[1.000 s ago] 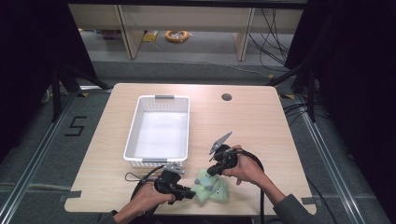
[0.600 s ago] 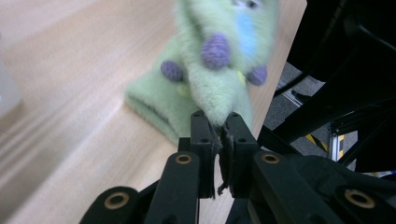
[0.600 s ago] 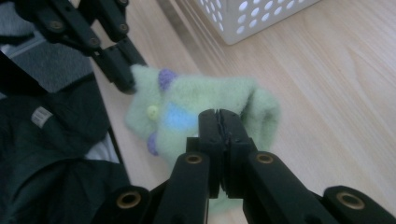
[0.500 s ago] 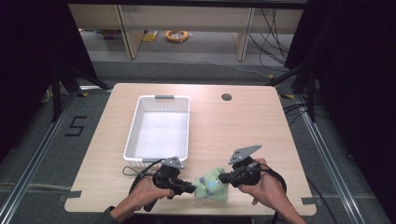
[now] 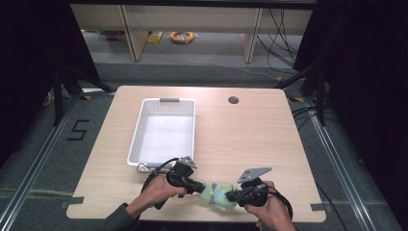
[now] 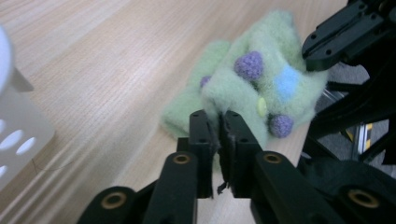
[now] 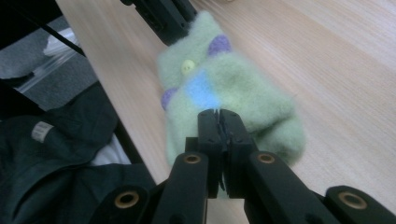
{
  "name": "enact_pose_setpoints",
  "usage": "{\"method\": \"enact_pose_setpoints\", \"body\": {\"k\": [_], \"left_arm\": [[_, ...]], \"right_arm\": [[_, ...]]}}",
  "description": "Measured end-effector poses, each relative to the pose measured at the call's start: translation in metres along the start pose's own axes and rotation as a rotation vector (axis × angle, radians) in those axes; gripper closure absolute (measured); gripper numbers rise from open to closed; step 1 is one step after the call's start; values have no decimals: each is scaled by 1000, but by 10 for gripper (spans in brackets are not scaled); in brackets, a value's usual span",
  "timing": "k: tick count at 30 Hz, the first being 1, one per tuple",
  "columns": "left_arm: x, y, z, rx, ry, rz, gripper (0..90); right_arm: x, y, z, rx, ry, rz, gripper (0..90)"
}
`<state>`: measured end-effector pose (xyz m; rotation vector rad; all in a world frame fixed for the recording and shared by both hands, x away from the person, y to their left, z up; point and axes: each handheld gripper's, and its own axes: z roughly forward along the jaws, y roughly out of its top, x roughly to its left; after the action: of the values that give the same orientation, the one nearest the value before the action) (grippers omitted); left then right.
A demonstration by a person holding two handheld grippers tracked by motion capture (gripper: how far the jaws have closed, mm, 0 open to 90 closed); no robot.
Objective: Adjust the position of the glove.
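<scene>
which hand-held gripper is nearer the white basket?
The left hand-held gripper: it sits just below the white basket near corner, clamped on the green sock. The right hand-held gripper grips the sock's far side.

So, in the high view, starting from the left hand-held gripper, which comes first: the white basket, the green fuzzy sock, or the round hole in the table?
From the left hand-held gripper:
1. Green fuzzy sock, pinched in its jaws.
2. White basket, just beyond it.
3. Round hole, near the table's far edge.
</scene>
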<state>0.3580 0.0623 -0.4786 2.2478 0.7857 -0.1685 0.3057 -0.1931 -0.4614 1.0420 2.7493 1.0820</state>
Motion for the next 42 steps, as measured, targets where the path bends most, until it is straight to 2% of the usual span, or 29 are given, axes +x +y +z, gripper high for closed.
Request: {"method": "enact_pose_setpoints", "body": {"k": [2, 3, 4, 5, 7, 9, 10, 11, 12, 14, 15, 17, 21, 23, 24, 25, 26, 27, 29, 30, 31, 32, 33, 34, 35, 38, 39, 40, 42], "left_arm": [[1, 0, 0, 1, 13, -4, 780], [2, -1, 1, -1, 17, 0, 757], [4, -3, 3, -25, 6, -19, 728], [4, -3, 3, -25, 6, -19, 726], [3, -4, 0, -21, 27, -22, 705], [2, -6, -2, -35, 18, -44, 656], [3, -6, -3, -57, -5, -53, 642], [2, -6, -6, -62, 1, -58, 632], [2, -7, -8, -69, -2, -54, 620], [1, -8, -11, -75, -6, -59, 606], [0, -9, -12, -81, -1, -63, 594], [0, -9, -13, -79, -10, -64, 547], [-5, -11, -11, -86, -5, -77, 492], [-7, -11, -9, -87, -6, -91, 480], [-7, -11, -9, -87, -6, -91, 475], [-7, -12, -7, -94, -13, -110, 469], [-6, -11, -7, -83, -17, -119, 462], [-6, -11, -5, -99, -32, -126, 461], [-6, -11, -4, -91, -17, -123, 460], [-5, -10, -2, -81, -8, -129, 455], [-5, -10, 0, -91, -17, -127, 456], [-5, -9, 2, -91, -16, -129, 455], [-6, -8, 2, -71, -9, -131, 453], [-6, -8, 2, -71, -9, -131, 453], [-6, -9, 4, -90, -22, -133, 450], [-7, -7, 6, -62, 0, -130, 450], [-6, -8, 9, -74, -20, -133, 450], [-7, -8, 10, -58, -10, -142, 449], [-7, -11, 18, -71, -15, -151, 452]], "right_arm": [[-2, 0, 3, 3, -11, -1, 875], [-3, 0, 5, -12, 8, -2, 865], [-3, 0, 4, -2, 5, -8, 853], [-3, 0, 3, 13, 10, -9, 841], [-3, 1, 2, -6, -15, 4, 797], [-4, 2, -2, -27, -22, 8, 731], [-5, 2, -5, -29, -25, 6, 710], [-6, 3, -8, -46, -26, -1, 687], [-4, 3, -10, -73, -28, 19, 668], [-7, 4, -18, -85, -44, 2, 640], [-8, 3, -20, -88, -47, 22, 635], [-11, 2, -23, -89, -62, 15, 620], [-19, -6, -18, -112, -89, 92, 528], [-25, -7, -20, -77, -100, 100, 488], [-25, -7, -20, -77, -100, 100, 488], [-28, -9, -19, -91, -107, 129, 475], [-30, -10, -17, -108, -103, 136, 462], [-30, -10, -19, -90, -107, 150, 451], [-31, -11, -18, -96, -109, 151, 439], [-31, -11, -16, -76, -106, 154, 429], [-31, -11, -15, -77, -93, 149, 428], [-28, -11, -11, -104, -81, 189, 429], [-30, -10, -11, -80, -88, 154, 429], [-28, -10, -9, -78, -86, 173, 429], [-30, -10, -8, -75, -82, 156, 428], [-30, -10, -5, -62, -82, 156, 427], [-30, -11, -1, -84, -79, 163, 429], [-31, -11, 0, -47, -82, 164, 430], [-29, -11, 4, -36, -73, 192, 426]]}}
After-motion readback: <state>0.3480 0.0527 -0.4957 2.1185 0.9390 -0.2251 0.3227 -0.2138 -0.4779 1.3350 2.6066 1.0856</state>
